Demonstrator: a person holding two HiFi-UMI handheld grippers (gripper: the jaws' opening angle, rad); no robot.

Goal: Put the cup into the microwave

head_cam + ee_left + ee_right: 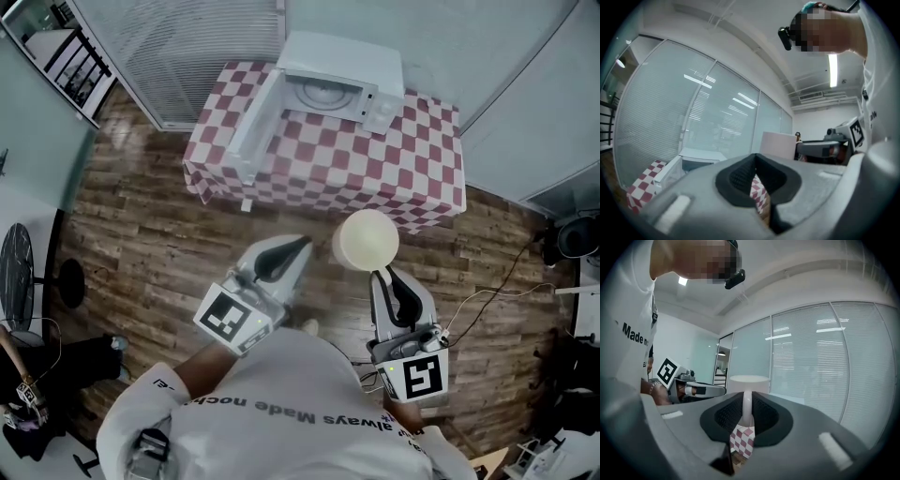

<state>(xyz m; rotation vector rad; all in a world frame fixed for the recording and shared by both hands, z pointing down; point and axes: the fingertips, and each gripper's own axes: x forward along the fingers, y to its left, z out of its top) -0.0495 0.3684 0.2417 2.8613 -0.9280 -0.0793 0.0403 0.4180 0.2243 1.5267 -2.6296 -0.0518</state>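
Observation:
A cream cup [366, 239] hangs above the wooden floor in front of the table, and my right gripper [383, 276] is shut on its handle. In the right gripper view the thin handle [746, 405] is pinched between the dark pads, with the cup body [749, 382] just beyond. My left gripper [298, 246] is shut on nothing, a little left of the cup. The white microwave [339, 82] stands on the checkered table [412, 178], its door [255, 124] swung open to the left. In the left gripper view I see the microwave [696, 161] and the cup [779, 145].
The table's near edge lies just beyond the cup. Glass walls with blinds [178, 47] stand behind the table. Cables [487, 295] trail on the floor at right, a round stool [21, 272] sits far left. The person's torso fills the bottom of the head view.

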